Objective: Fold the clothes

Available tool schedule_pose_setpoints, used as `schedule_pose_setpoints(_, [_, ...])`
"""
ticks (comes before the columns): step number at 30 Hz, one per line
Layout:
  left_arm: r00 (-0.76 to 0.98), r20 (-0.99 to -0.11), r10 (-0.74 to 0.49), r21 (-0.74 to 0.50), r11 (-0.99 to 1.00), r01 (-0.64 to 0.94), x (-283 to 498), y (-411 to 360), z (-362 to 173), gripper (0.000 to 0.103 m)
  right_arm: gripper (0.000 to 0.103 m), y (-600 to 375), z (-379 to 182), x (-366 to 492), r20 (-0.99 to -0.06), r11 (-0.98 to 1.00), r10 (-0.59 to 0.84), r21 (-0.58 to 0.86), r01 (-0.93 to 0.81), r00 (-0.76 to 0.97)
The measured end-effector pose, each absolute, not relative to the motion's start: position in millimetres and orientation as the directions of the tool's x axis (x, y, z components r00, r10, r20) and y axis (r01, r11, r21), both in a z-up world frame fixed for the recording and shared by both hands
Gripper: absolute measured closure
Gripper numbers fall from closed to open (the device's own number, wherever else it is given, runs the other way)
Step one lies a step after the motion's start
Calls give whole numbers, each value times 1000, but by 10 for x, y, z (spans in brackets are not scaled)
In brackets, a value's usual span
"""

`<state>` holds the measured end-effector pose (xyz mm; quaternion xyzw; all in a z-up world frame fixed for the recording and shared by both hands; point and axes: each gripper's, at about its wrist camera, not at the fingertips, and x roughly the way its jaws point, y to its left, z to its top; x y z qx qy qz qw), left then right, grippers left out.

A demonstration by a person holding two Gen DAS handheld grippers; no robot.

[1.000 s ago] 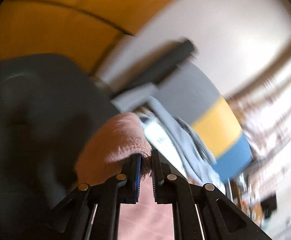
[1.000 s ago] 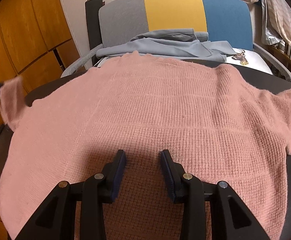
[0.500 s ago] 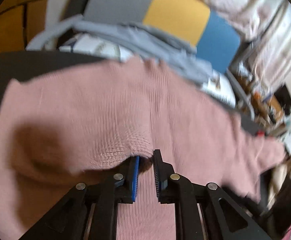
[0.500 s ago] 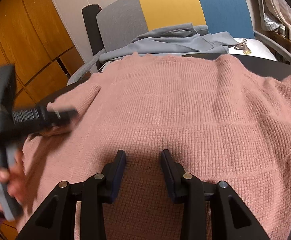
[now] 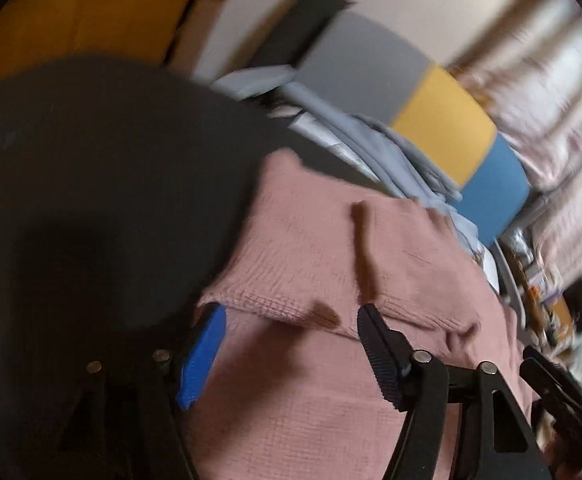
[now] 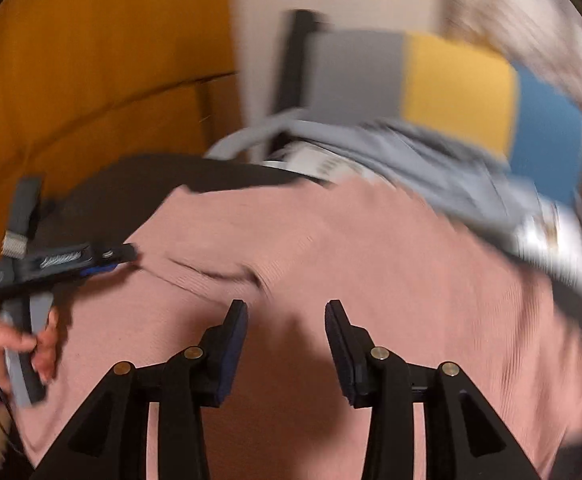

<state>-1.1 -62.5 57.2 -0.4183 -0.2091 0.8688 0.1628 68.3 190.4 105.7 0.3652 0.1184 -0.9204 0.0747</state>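
A pink knit sweater [image 5: 331, 400] lies spread on a dark round table [image 5: 91, 160]. One sleeve [image 5: 299, 248] is folded in over the body. My left gripper [image 5: 291, 312] hovers at the sleeve's cuff edge, its jaws opening, and the pads do not press on the cloth. In the right wrist view the left gripper [image 6: 127, 258] sits at the sweater's [image 6: 371, 248] left edge, held by a hand [image 6: 23, 340]. My right gripper [image 6: 286, 308] is above the sweater's middle, jaws opening slightly, with nothing between them.
Behind the table [image 6: 131, 184] stands a chair [image 6: 451, 88] with a grey, yellow and blue back, and a grey garment [image 6: 451, 160] lies on its seat. Orange wooden panels [image 6: 91, 80] fill the left. Cluttered shelves show at the far right of the left wrist view.
The left gripper carried the sleeve in over the sweater's body, let it go and spread its jaws. The right gripper rolled and shifted above the sweater.
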Motion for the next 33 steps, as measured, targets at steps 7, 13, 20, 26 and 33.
schedule_pose_setpoints(7, [-636, -572, 518, -615, -784, -86, -4, -814, 480, 37, 65, 986, 604, 241, -679, -712, 93, -557, 428, -728])
schedule_pose_setpoints(13, [-647, -505, 572, -702, -708, -79, -17, -955, 412, 40, 95, 1399, 699, 14, -732, -929, 5, -255, 268, -681])
schedule_pose_setpoints(20, [-647, -499, 577, -707, -702, -82, 27, -1021, 432, 40, 95, 2826, 809, 549, -661, -916, -100, 353, -191, -743])
schedule_pose_setpoints(26, [-647, -502, 574, -703, -707, -82, 39, -1028, 426, 39, 100, 3805, 165, 1192, -580, -476, -230, 768, -429, -782])
schedule_pose_setpoints(33, [-647, -503, 573, -701, -709, -82, 30, -1024, 421, 39, 74, 3843, 441, 1151, -614, -596, -203, 696, -401, -763])
